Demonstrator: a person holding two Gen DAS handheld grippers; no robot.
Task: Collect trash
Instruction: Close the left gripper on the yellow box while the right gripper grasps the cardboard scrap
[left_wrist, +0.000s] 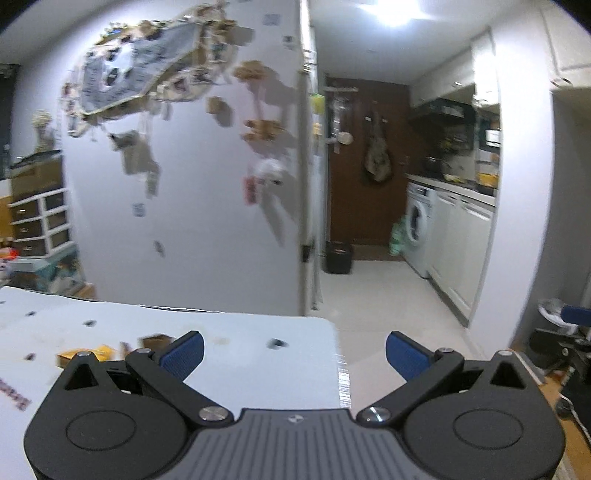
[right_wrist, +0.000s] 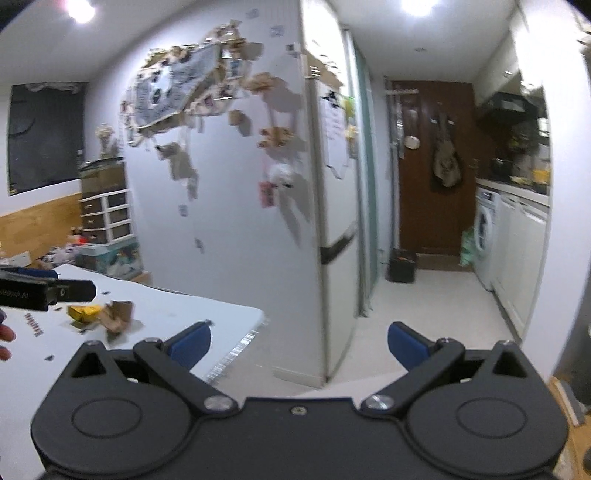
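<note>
On the white table (left_wrist: 240, 332) lie a yellow wrapper (left_wrist: 86, 355) and a brown cardboard scrap (left_wrist: 157, 340), just left of and behind my left gripper's left pad. My left gripper (left_wrist: 295, 356) is open and holds nothing, hovering over the table's right end. In the right wrist view the yellow wrapper (right_wrist: 85, 313) and crumpled brown paper (right_wrist: 118, 314) sit on the table (right_wrist: 177, 314), to the left of my right gripper (right_wrist: 299, 347). That gripper is open and empty, off the table's corner. The left gripper (right_wrist: 44, 290) shows at the left edge above the trash.
A bin with a white liner (left_wrist: 552, 310) stands on the floor at the far right. A small black bin (right_wrist: 402, 265) sits by the brown door. A wall hung with decorations (right_wrist: 221, 184) rises behind the table. A washing machine (left_wrist: 419, 229) and cabinets line the corridor. A person's fingertips (right_wrist: 5, 334) show at the left.
</note>
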